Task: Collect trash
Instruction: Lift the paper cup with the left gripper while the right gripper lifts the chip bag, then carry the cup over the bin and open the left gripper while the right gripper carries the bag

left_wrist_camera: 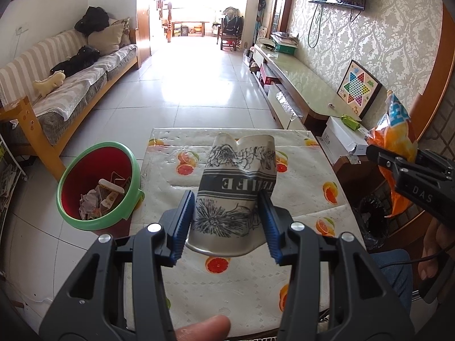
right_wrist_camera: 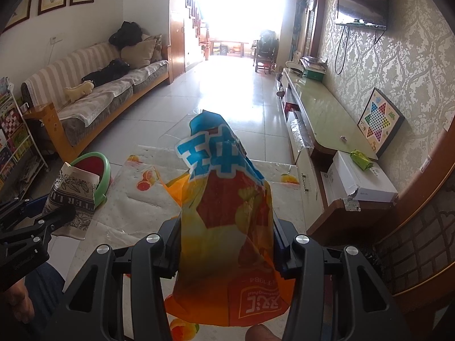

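Now both my claws are loaded, and the drop into the bin comes next.

Nearest me, the left claw (left_wrist_camera: 226,224) is clamped on a crumpled paper cup (left_wrist_camera: 237,187) held just above the table (left_wrist_camera: 298,176), while the right claw (right_wrist_camera: 227,244) is clamped on an orange snack bag (right_wrist_camera: 227,227) raised over the table's right side. Farther left, on the floor just beside the table's left edge, the green bin (left_wrist_camera: 98,184) stands open with scraps already inside. I judge the next move is to swing the cup left past that edge and release over the rim; the bag must cross the whole tabletop. Beyond, the tiled floor (left_wrist_camera: 199,79) lies open between sofa (left_wrist_camera: 65,85) and cabinet (left_wrist_camera: 301,85).
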Demonstrator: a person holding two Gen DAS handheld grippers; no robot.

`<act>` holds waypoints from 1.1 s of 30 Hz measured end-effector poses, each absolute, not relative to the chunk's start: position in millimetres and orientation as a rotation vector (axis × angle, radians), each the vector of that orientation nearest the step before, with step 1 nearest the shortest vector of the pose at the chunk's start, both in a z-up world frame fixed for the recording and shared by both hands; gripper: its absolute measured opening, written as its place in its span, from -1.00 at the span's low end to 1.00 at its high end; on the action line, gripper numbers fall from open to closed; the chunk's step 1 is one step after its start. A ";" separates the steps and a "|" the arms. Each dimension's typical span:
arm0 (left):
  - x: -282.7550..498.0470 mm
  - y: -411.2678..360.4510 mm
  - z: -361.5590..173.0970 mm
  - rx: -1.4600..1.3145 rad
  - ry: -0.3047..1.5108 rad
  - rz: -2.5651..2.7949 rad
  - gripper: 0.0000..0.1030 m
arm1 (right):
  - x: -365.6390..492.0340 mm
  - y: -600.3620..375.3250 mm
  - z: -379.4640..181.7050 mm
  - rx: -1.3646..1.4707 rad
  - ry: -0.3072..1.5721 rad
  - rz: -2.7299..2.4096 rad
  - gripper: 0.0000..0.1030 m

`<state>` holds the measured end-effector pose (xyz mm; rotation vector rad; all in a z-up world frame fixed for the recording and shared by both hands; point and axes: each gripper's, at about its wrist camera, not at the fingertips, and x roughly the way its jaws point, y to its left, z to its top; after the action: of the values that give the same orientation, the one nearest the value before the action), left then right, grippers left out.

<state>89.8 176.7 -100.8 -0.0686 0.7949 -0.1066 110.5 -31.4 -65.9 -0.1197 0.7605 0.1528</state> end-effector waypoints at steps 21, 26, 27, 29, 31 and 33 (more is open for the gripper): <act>91.7 197.5 -94.8 -0.086 0.776 -0.095 -0.13 | 101.4 -26.0 -49.7 -0.125 0.711 0.131 -0.10; 93.7 203.3 -94.6 -0.084 0.777 -0.087 -0.13 | 101.1 -26.1 -48.1 -0.119 0.705 0.125 -0.10; 94.6 205.4 -94.6 -0.083 0.777 -0.082 -0.13 | 101.5 -25.5 -48.5 -0.121 0.707 0.128 -0.10; 95.9 210.0 -93.9 -0.085 0.773 -0.074 -0.13 | 102.8 -21.0 -48.9 -0.129 0.706 0.134 -0.10; 97.3 215.3 -93.4 -0.082 0.771 -0.061 -0.13 | 104.5 -15.8 -49.2 -0.132 0.705 0.144 -0.10; 99.2 220.6 -93.2 -0.083 0.770 -0.053 -0.13 | 106.7 -8.8 -49.2 -0.137 0.702 0.153 -0.10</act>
<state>99.2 220.6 -93.2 -0.0828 0.7705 -0.0526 106.7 -8.8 -49.2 -0.1367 0.7019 0.1531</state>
